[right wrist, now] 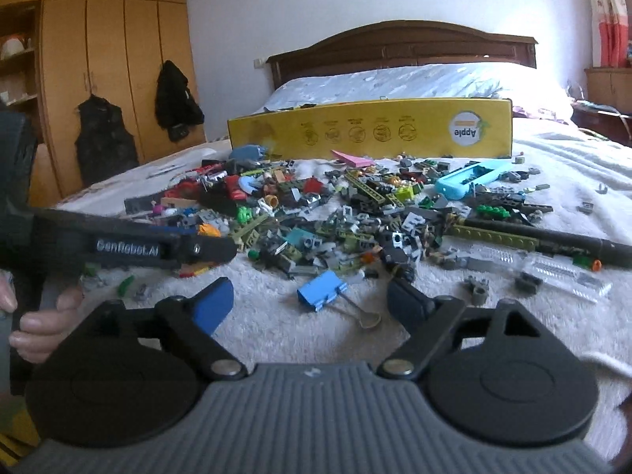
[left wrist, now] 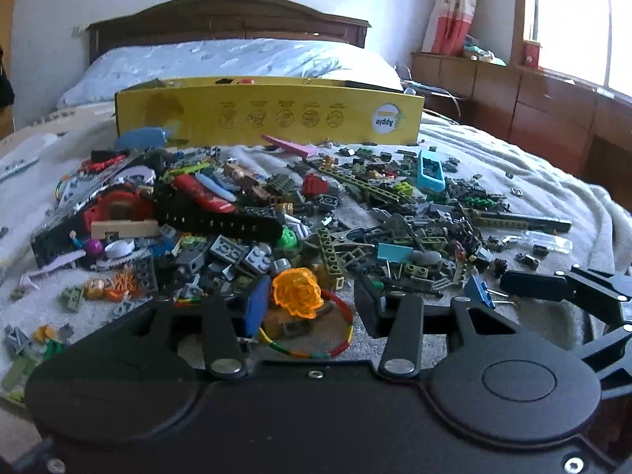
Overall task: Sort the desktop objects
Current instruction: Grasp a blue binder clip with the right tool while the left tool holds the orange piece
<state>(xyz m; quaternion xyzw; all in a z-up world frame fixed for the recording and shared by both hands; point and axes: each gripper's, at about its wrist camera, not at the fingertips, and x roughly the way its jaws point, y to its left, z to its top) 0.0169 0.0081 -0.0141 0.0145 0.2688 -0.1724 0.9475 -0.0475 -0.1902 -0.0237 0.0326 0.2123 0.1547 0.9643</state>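
A heap of small toy bricks (left wrist: 355, 213) and odds and ends lies on a white blanket, with a yellow cardboard box (left wrist: 268, 114) behind it. My left gripper (left wrist: 314, 306) is open; a translucent orange piece (left wrist: 296, 292) and a multicoloured ring (left wrist: 339, 339) lie between its fingers, unpressed. In the right wrist view my right gripper (right wrist: 310, 302) stands wide open low over the blanket. A blue binder clip (right wrist: 322, 290) lies between its fingers, not gripped. One of the left gripper's fingers (right wrist: 197, 251) crosses that view at the left.
A light blue remote cover (right wrist: 470, 177), a black pen (right wrist: 553, 241) and a black watch strap (left wrist: 221, 217) lie in the heap. A person's hand (right wrist: 39, 316) holds the left tool. Behind are a wooden headboard (right wrist: 399, 47), a wardrobe (right wrist: 98, 59) and drawers (left wrist: 533, 98).
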